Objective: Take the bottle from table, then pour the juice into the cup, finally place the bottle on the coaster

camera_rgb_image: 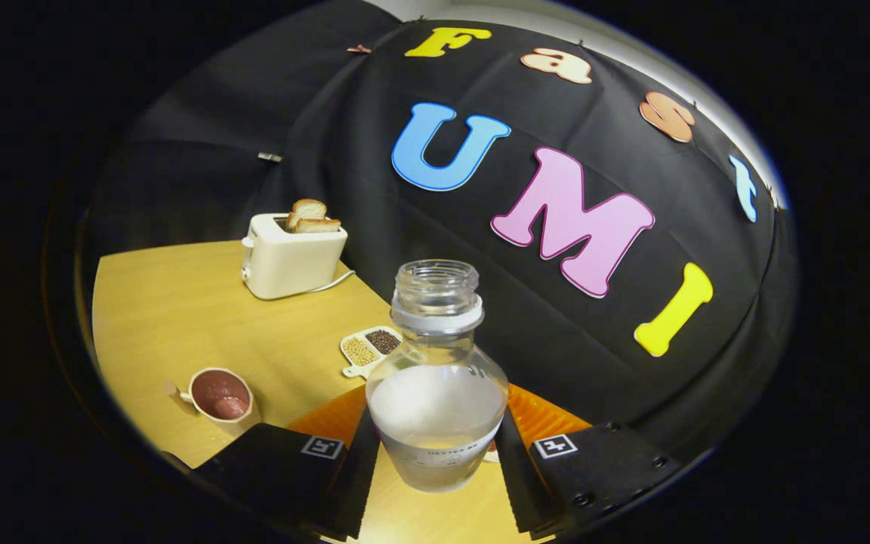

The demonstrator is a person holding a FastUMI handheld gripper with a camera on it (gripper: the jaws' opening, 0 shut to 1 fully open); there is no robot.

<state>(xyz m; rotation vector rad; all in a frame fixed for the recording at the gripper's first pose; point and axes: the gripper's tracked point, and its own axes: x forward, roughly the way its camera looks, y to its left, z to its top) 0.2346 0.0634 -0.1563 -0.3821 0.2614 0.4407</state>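
Note:
A clear plastic bottle [436,378] without a cap, partly filled with cloudy pale liquid, stands upright between my two fingers. My gripper [435,461] is shut on the bottle's lower body, one finger pressing each side. The bottle is held above the wooden table [201,317]. An orange ribbed coaster [548,415] lies just behind the bottle, partly hidden by it and by the fingers. A cream cup [221,397] with a reddish-brown inside sits on the table to the left of my left finger; its handle points left.
A cream toaster [291,258] with two bread slices sits far back on the table, its cord trailing right. A small white divided dish [371,350] of seeds lies between the toaster and the bottle. The black cloth wall closes the right and back sides.

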